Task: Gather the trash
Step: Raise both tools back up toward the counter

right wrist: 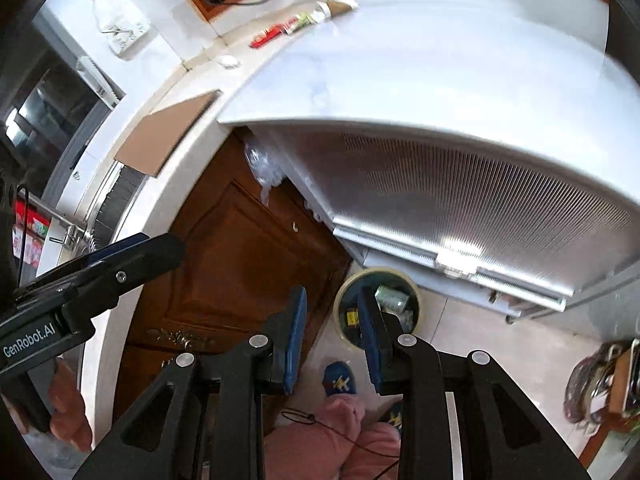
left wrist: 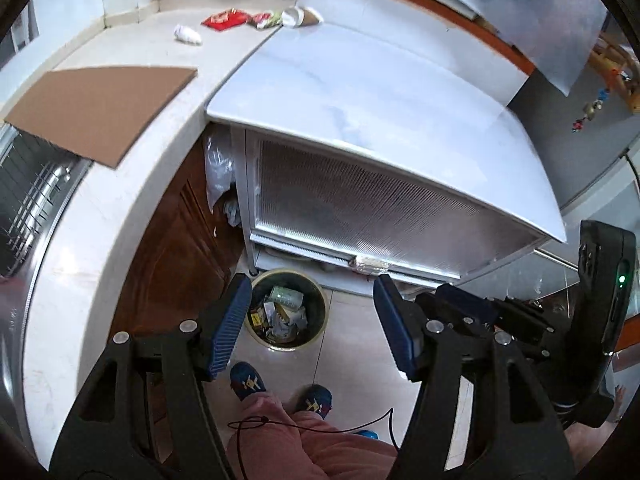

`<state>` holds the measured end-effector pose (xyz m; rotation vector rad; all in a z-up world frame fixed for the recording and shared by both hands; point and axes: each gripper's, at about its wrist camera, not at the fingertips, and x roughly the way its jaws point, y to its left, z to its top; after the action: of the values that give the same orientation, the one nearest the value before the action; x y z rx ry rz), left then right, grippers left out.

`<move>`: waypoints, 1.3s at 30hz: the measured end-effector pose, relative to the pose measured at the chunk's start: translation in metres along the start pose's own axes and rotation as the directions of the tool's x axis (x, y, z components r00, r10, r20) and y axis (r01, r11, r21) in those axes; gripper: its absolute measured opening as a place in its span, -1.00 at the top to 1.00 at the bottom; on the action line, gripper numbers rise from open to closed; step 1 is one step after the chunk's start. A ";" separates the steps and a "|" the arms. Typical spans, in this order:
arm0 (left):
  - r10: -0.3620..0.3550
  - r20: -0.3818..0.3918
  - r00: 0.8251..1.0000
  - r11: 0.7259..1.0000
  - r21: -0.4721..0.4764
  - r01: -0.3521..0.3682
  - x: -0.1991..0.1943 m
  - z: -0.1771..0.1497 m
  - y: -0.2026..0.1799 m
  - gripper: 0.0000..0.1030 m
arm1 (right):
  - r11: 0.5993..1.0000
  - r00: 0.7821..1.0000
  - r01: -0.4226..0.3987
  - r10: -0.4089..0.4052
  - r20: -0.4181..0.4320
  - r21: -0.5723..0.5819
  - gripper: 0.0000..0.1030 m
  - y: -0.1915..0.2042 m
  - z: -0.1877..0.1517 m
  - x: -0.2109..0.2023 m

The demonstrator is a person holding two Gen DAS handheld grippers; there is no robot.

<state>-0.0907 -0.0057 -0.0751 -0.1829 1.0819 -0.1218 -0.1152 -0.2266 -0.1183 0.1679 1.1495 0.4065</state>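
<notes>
Behind right claw (right wrist: 332,340), bin (right wrist: 414,286) partly hidden.

— Where does the left wrist camera sit?

— Behind its own blue-padded fingers, high above the floor, tilted steeply down. It faces the round, cream-rimmed waste bin (left wrist: 286,309) on the pale tiles, with the white-topped cabinet with a ribbed translucent front (left wrist: 372,208) beyond it and the curved white stone counter (left wrist: 120,216) on its left.

— And the right wrist camera?

— Just as high and as steeply tilted, set beside the other; the left gripper's black arm crosses its left edge.

— What do the two views share?

— The bin (right wrist: 376,306), the cabinet (right wrist: 460,196), the counter (right wrist: 160,208), the flat brown cardboard sheet (left wrist: 100,108) (right wrist: 168,136), the wrappers far back, and the person's blue slippers (left wrist: 247,381) (right wrist: 339,380).
</notes>
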 end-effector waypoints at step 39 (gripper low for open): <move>0.150 0.207 0.967 0.967 -0.236 -0.100 -0.055 0.235 0.140 -0.26 | 0.994 0.970 -0.073 0.089 0.224 -0.077 0.02 0.060 0.265 -0.062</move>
<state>0.0928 0.1627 0.0503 -0.3227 0.8780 0.1344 0.0913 -0.1757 0.0627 0.1967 0.9039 0.4853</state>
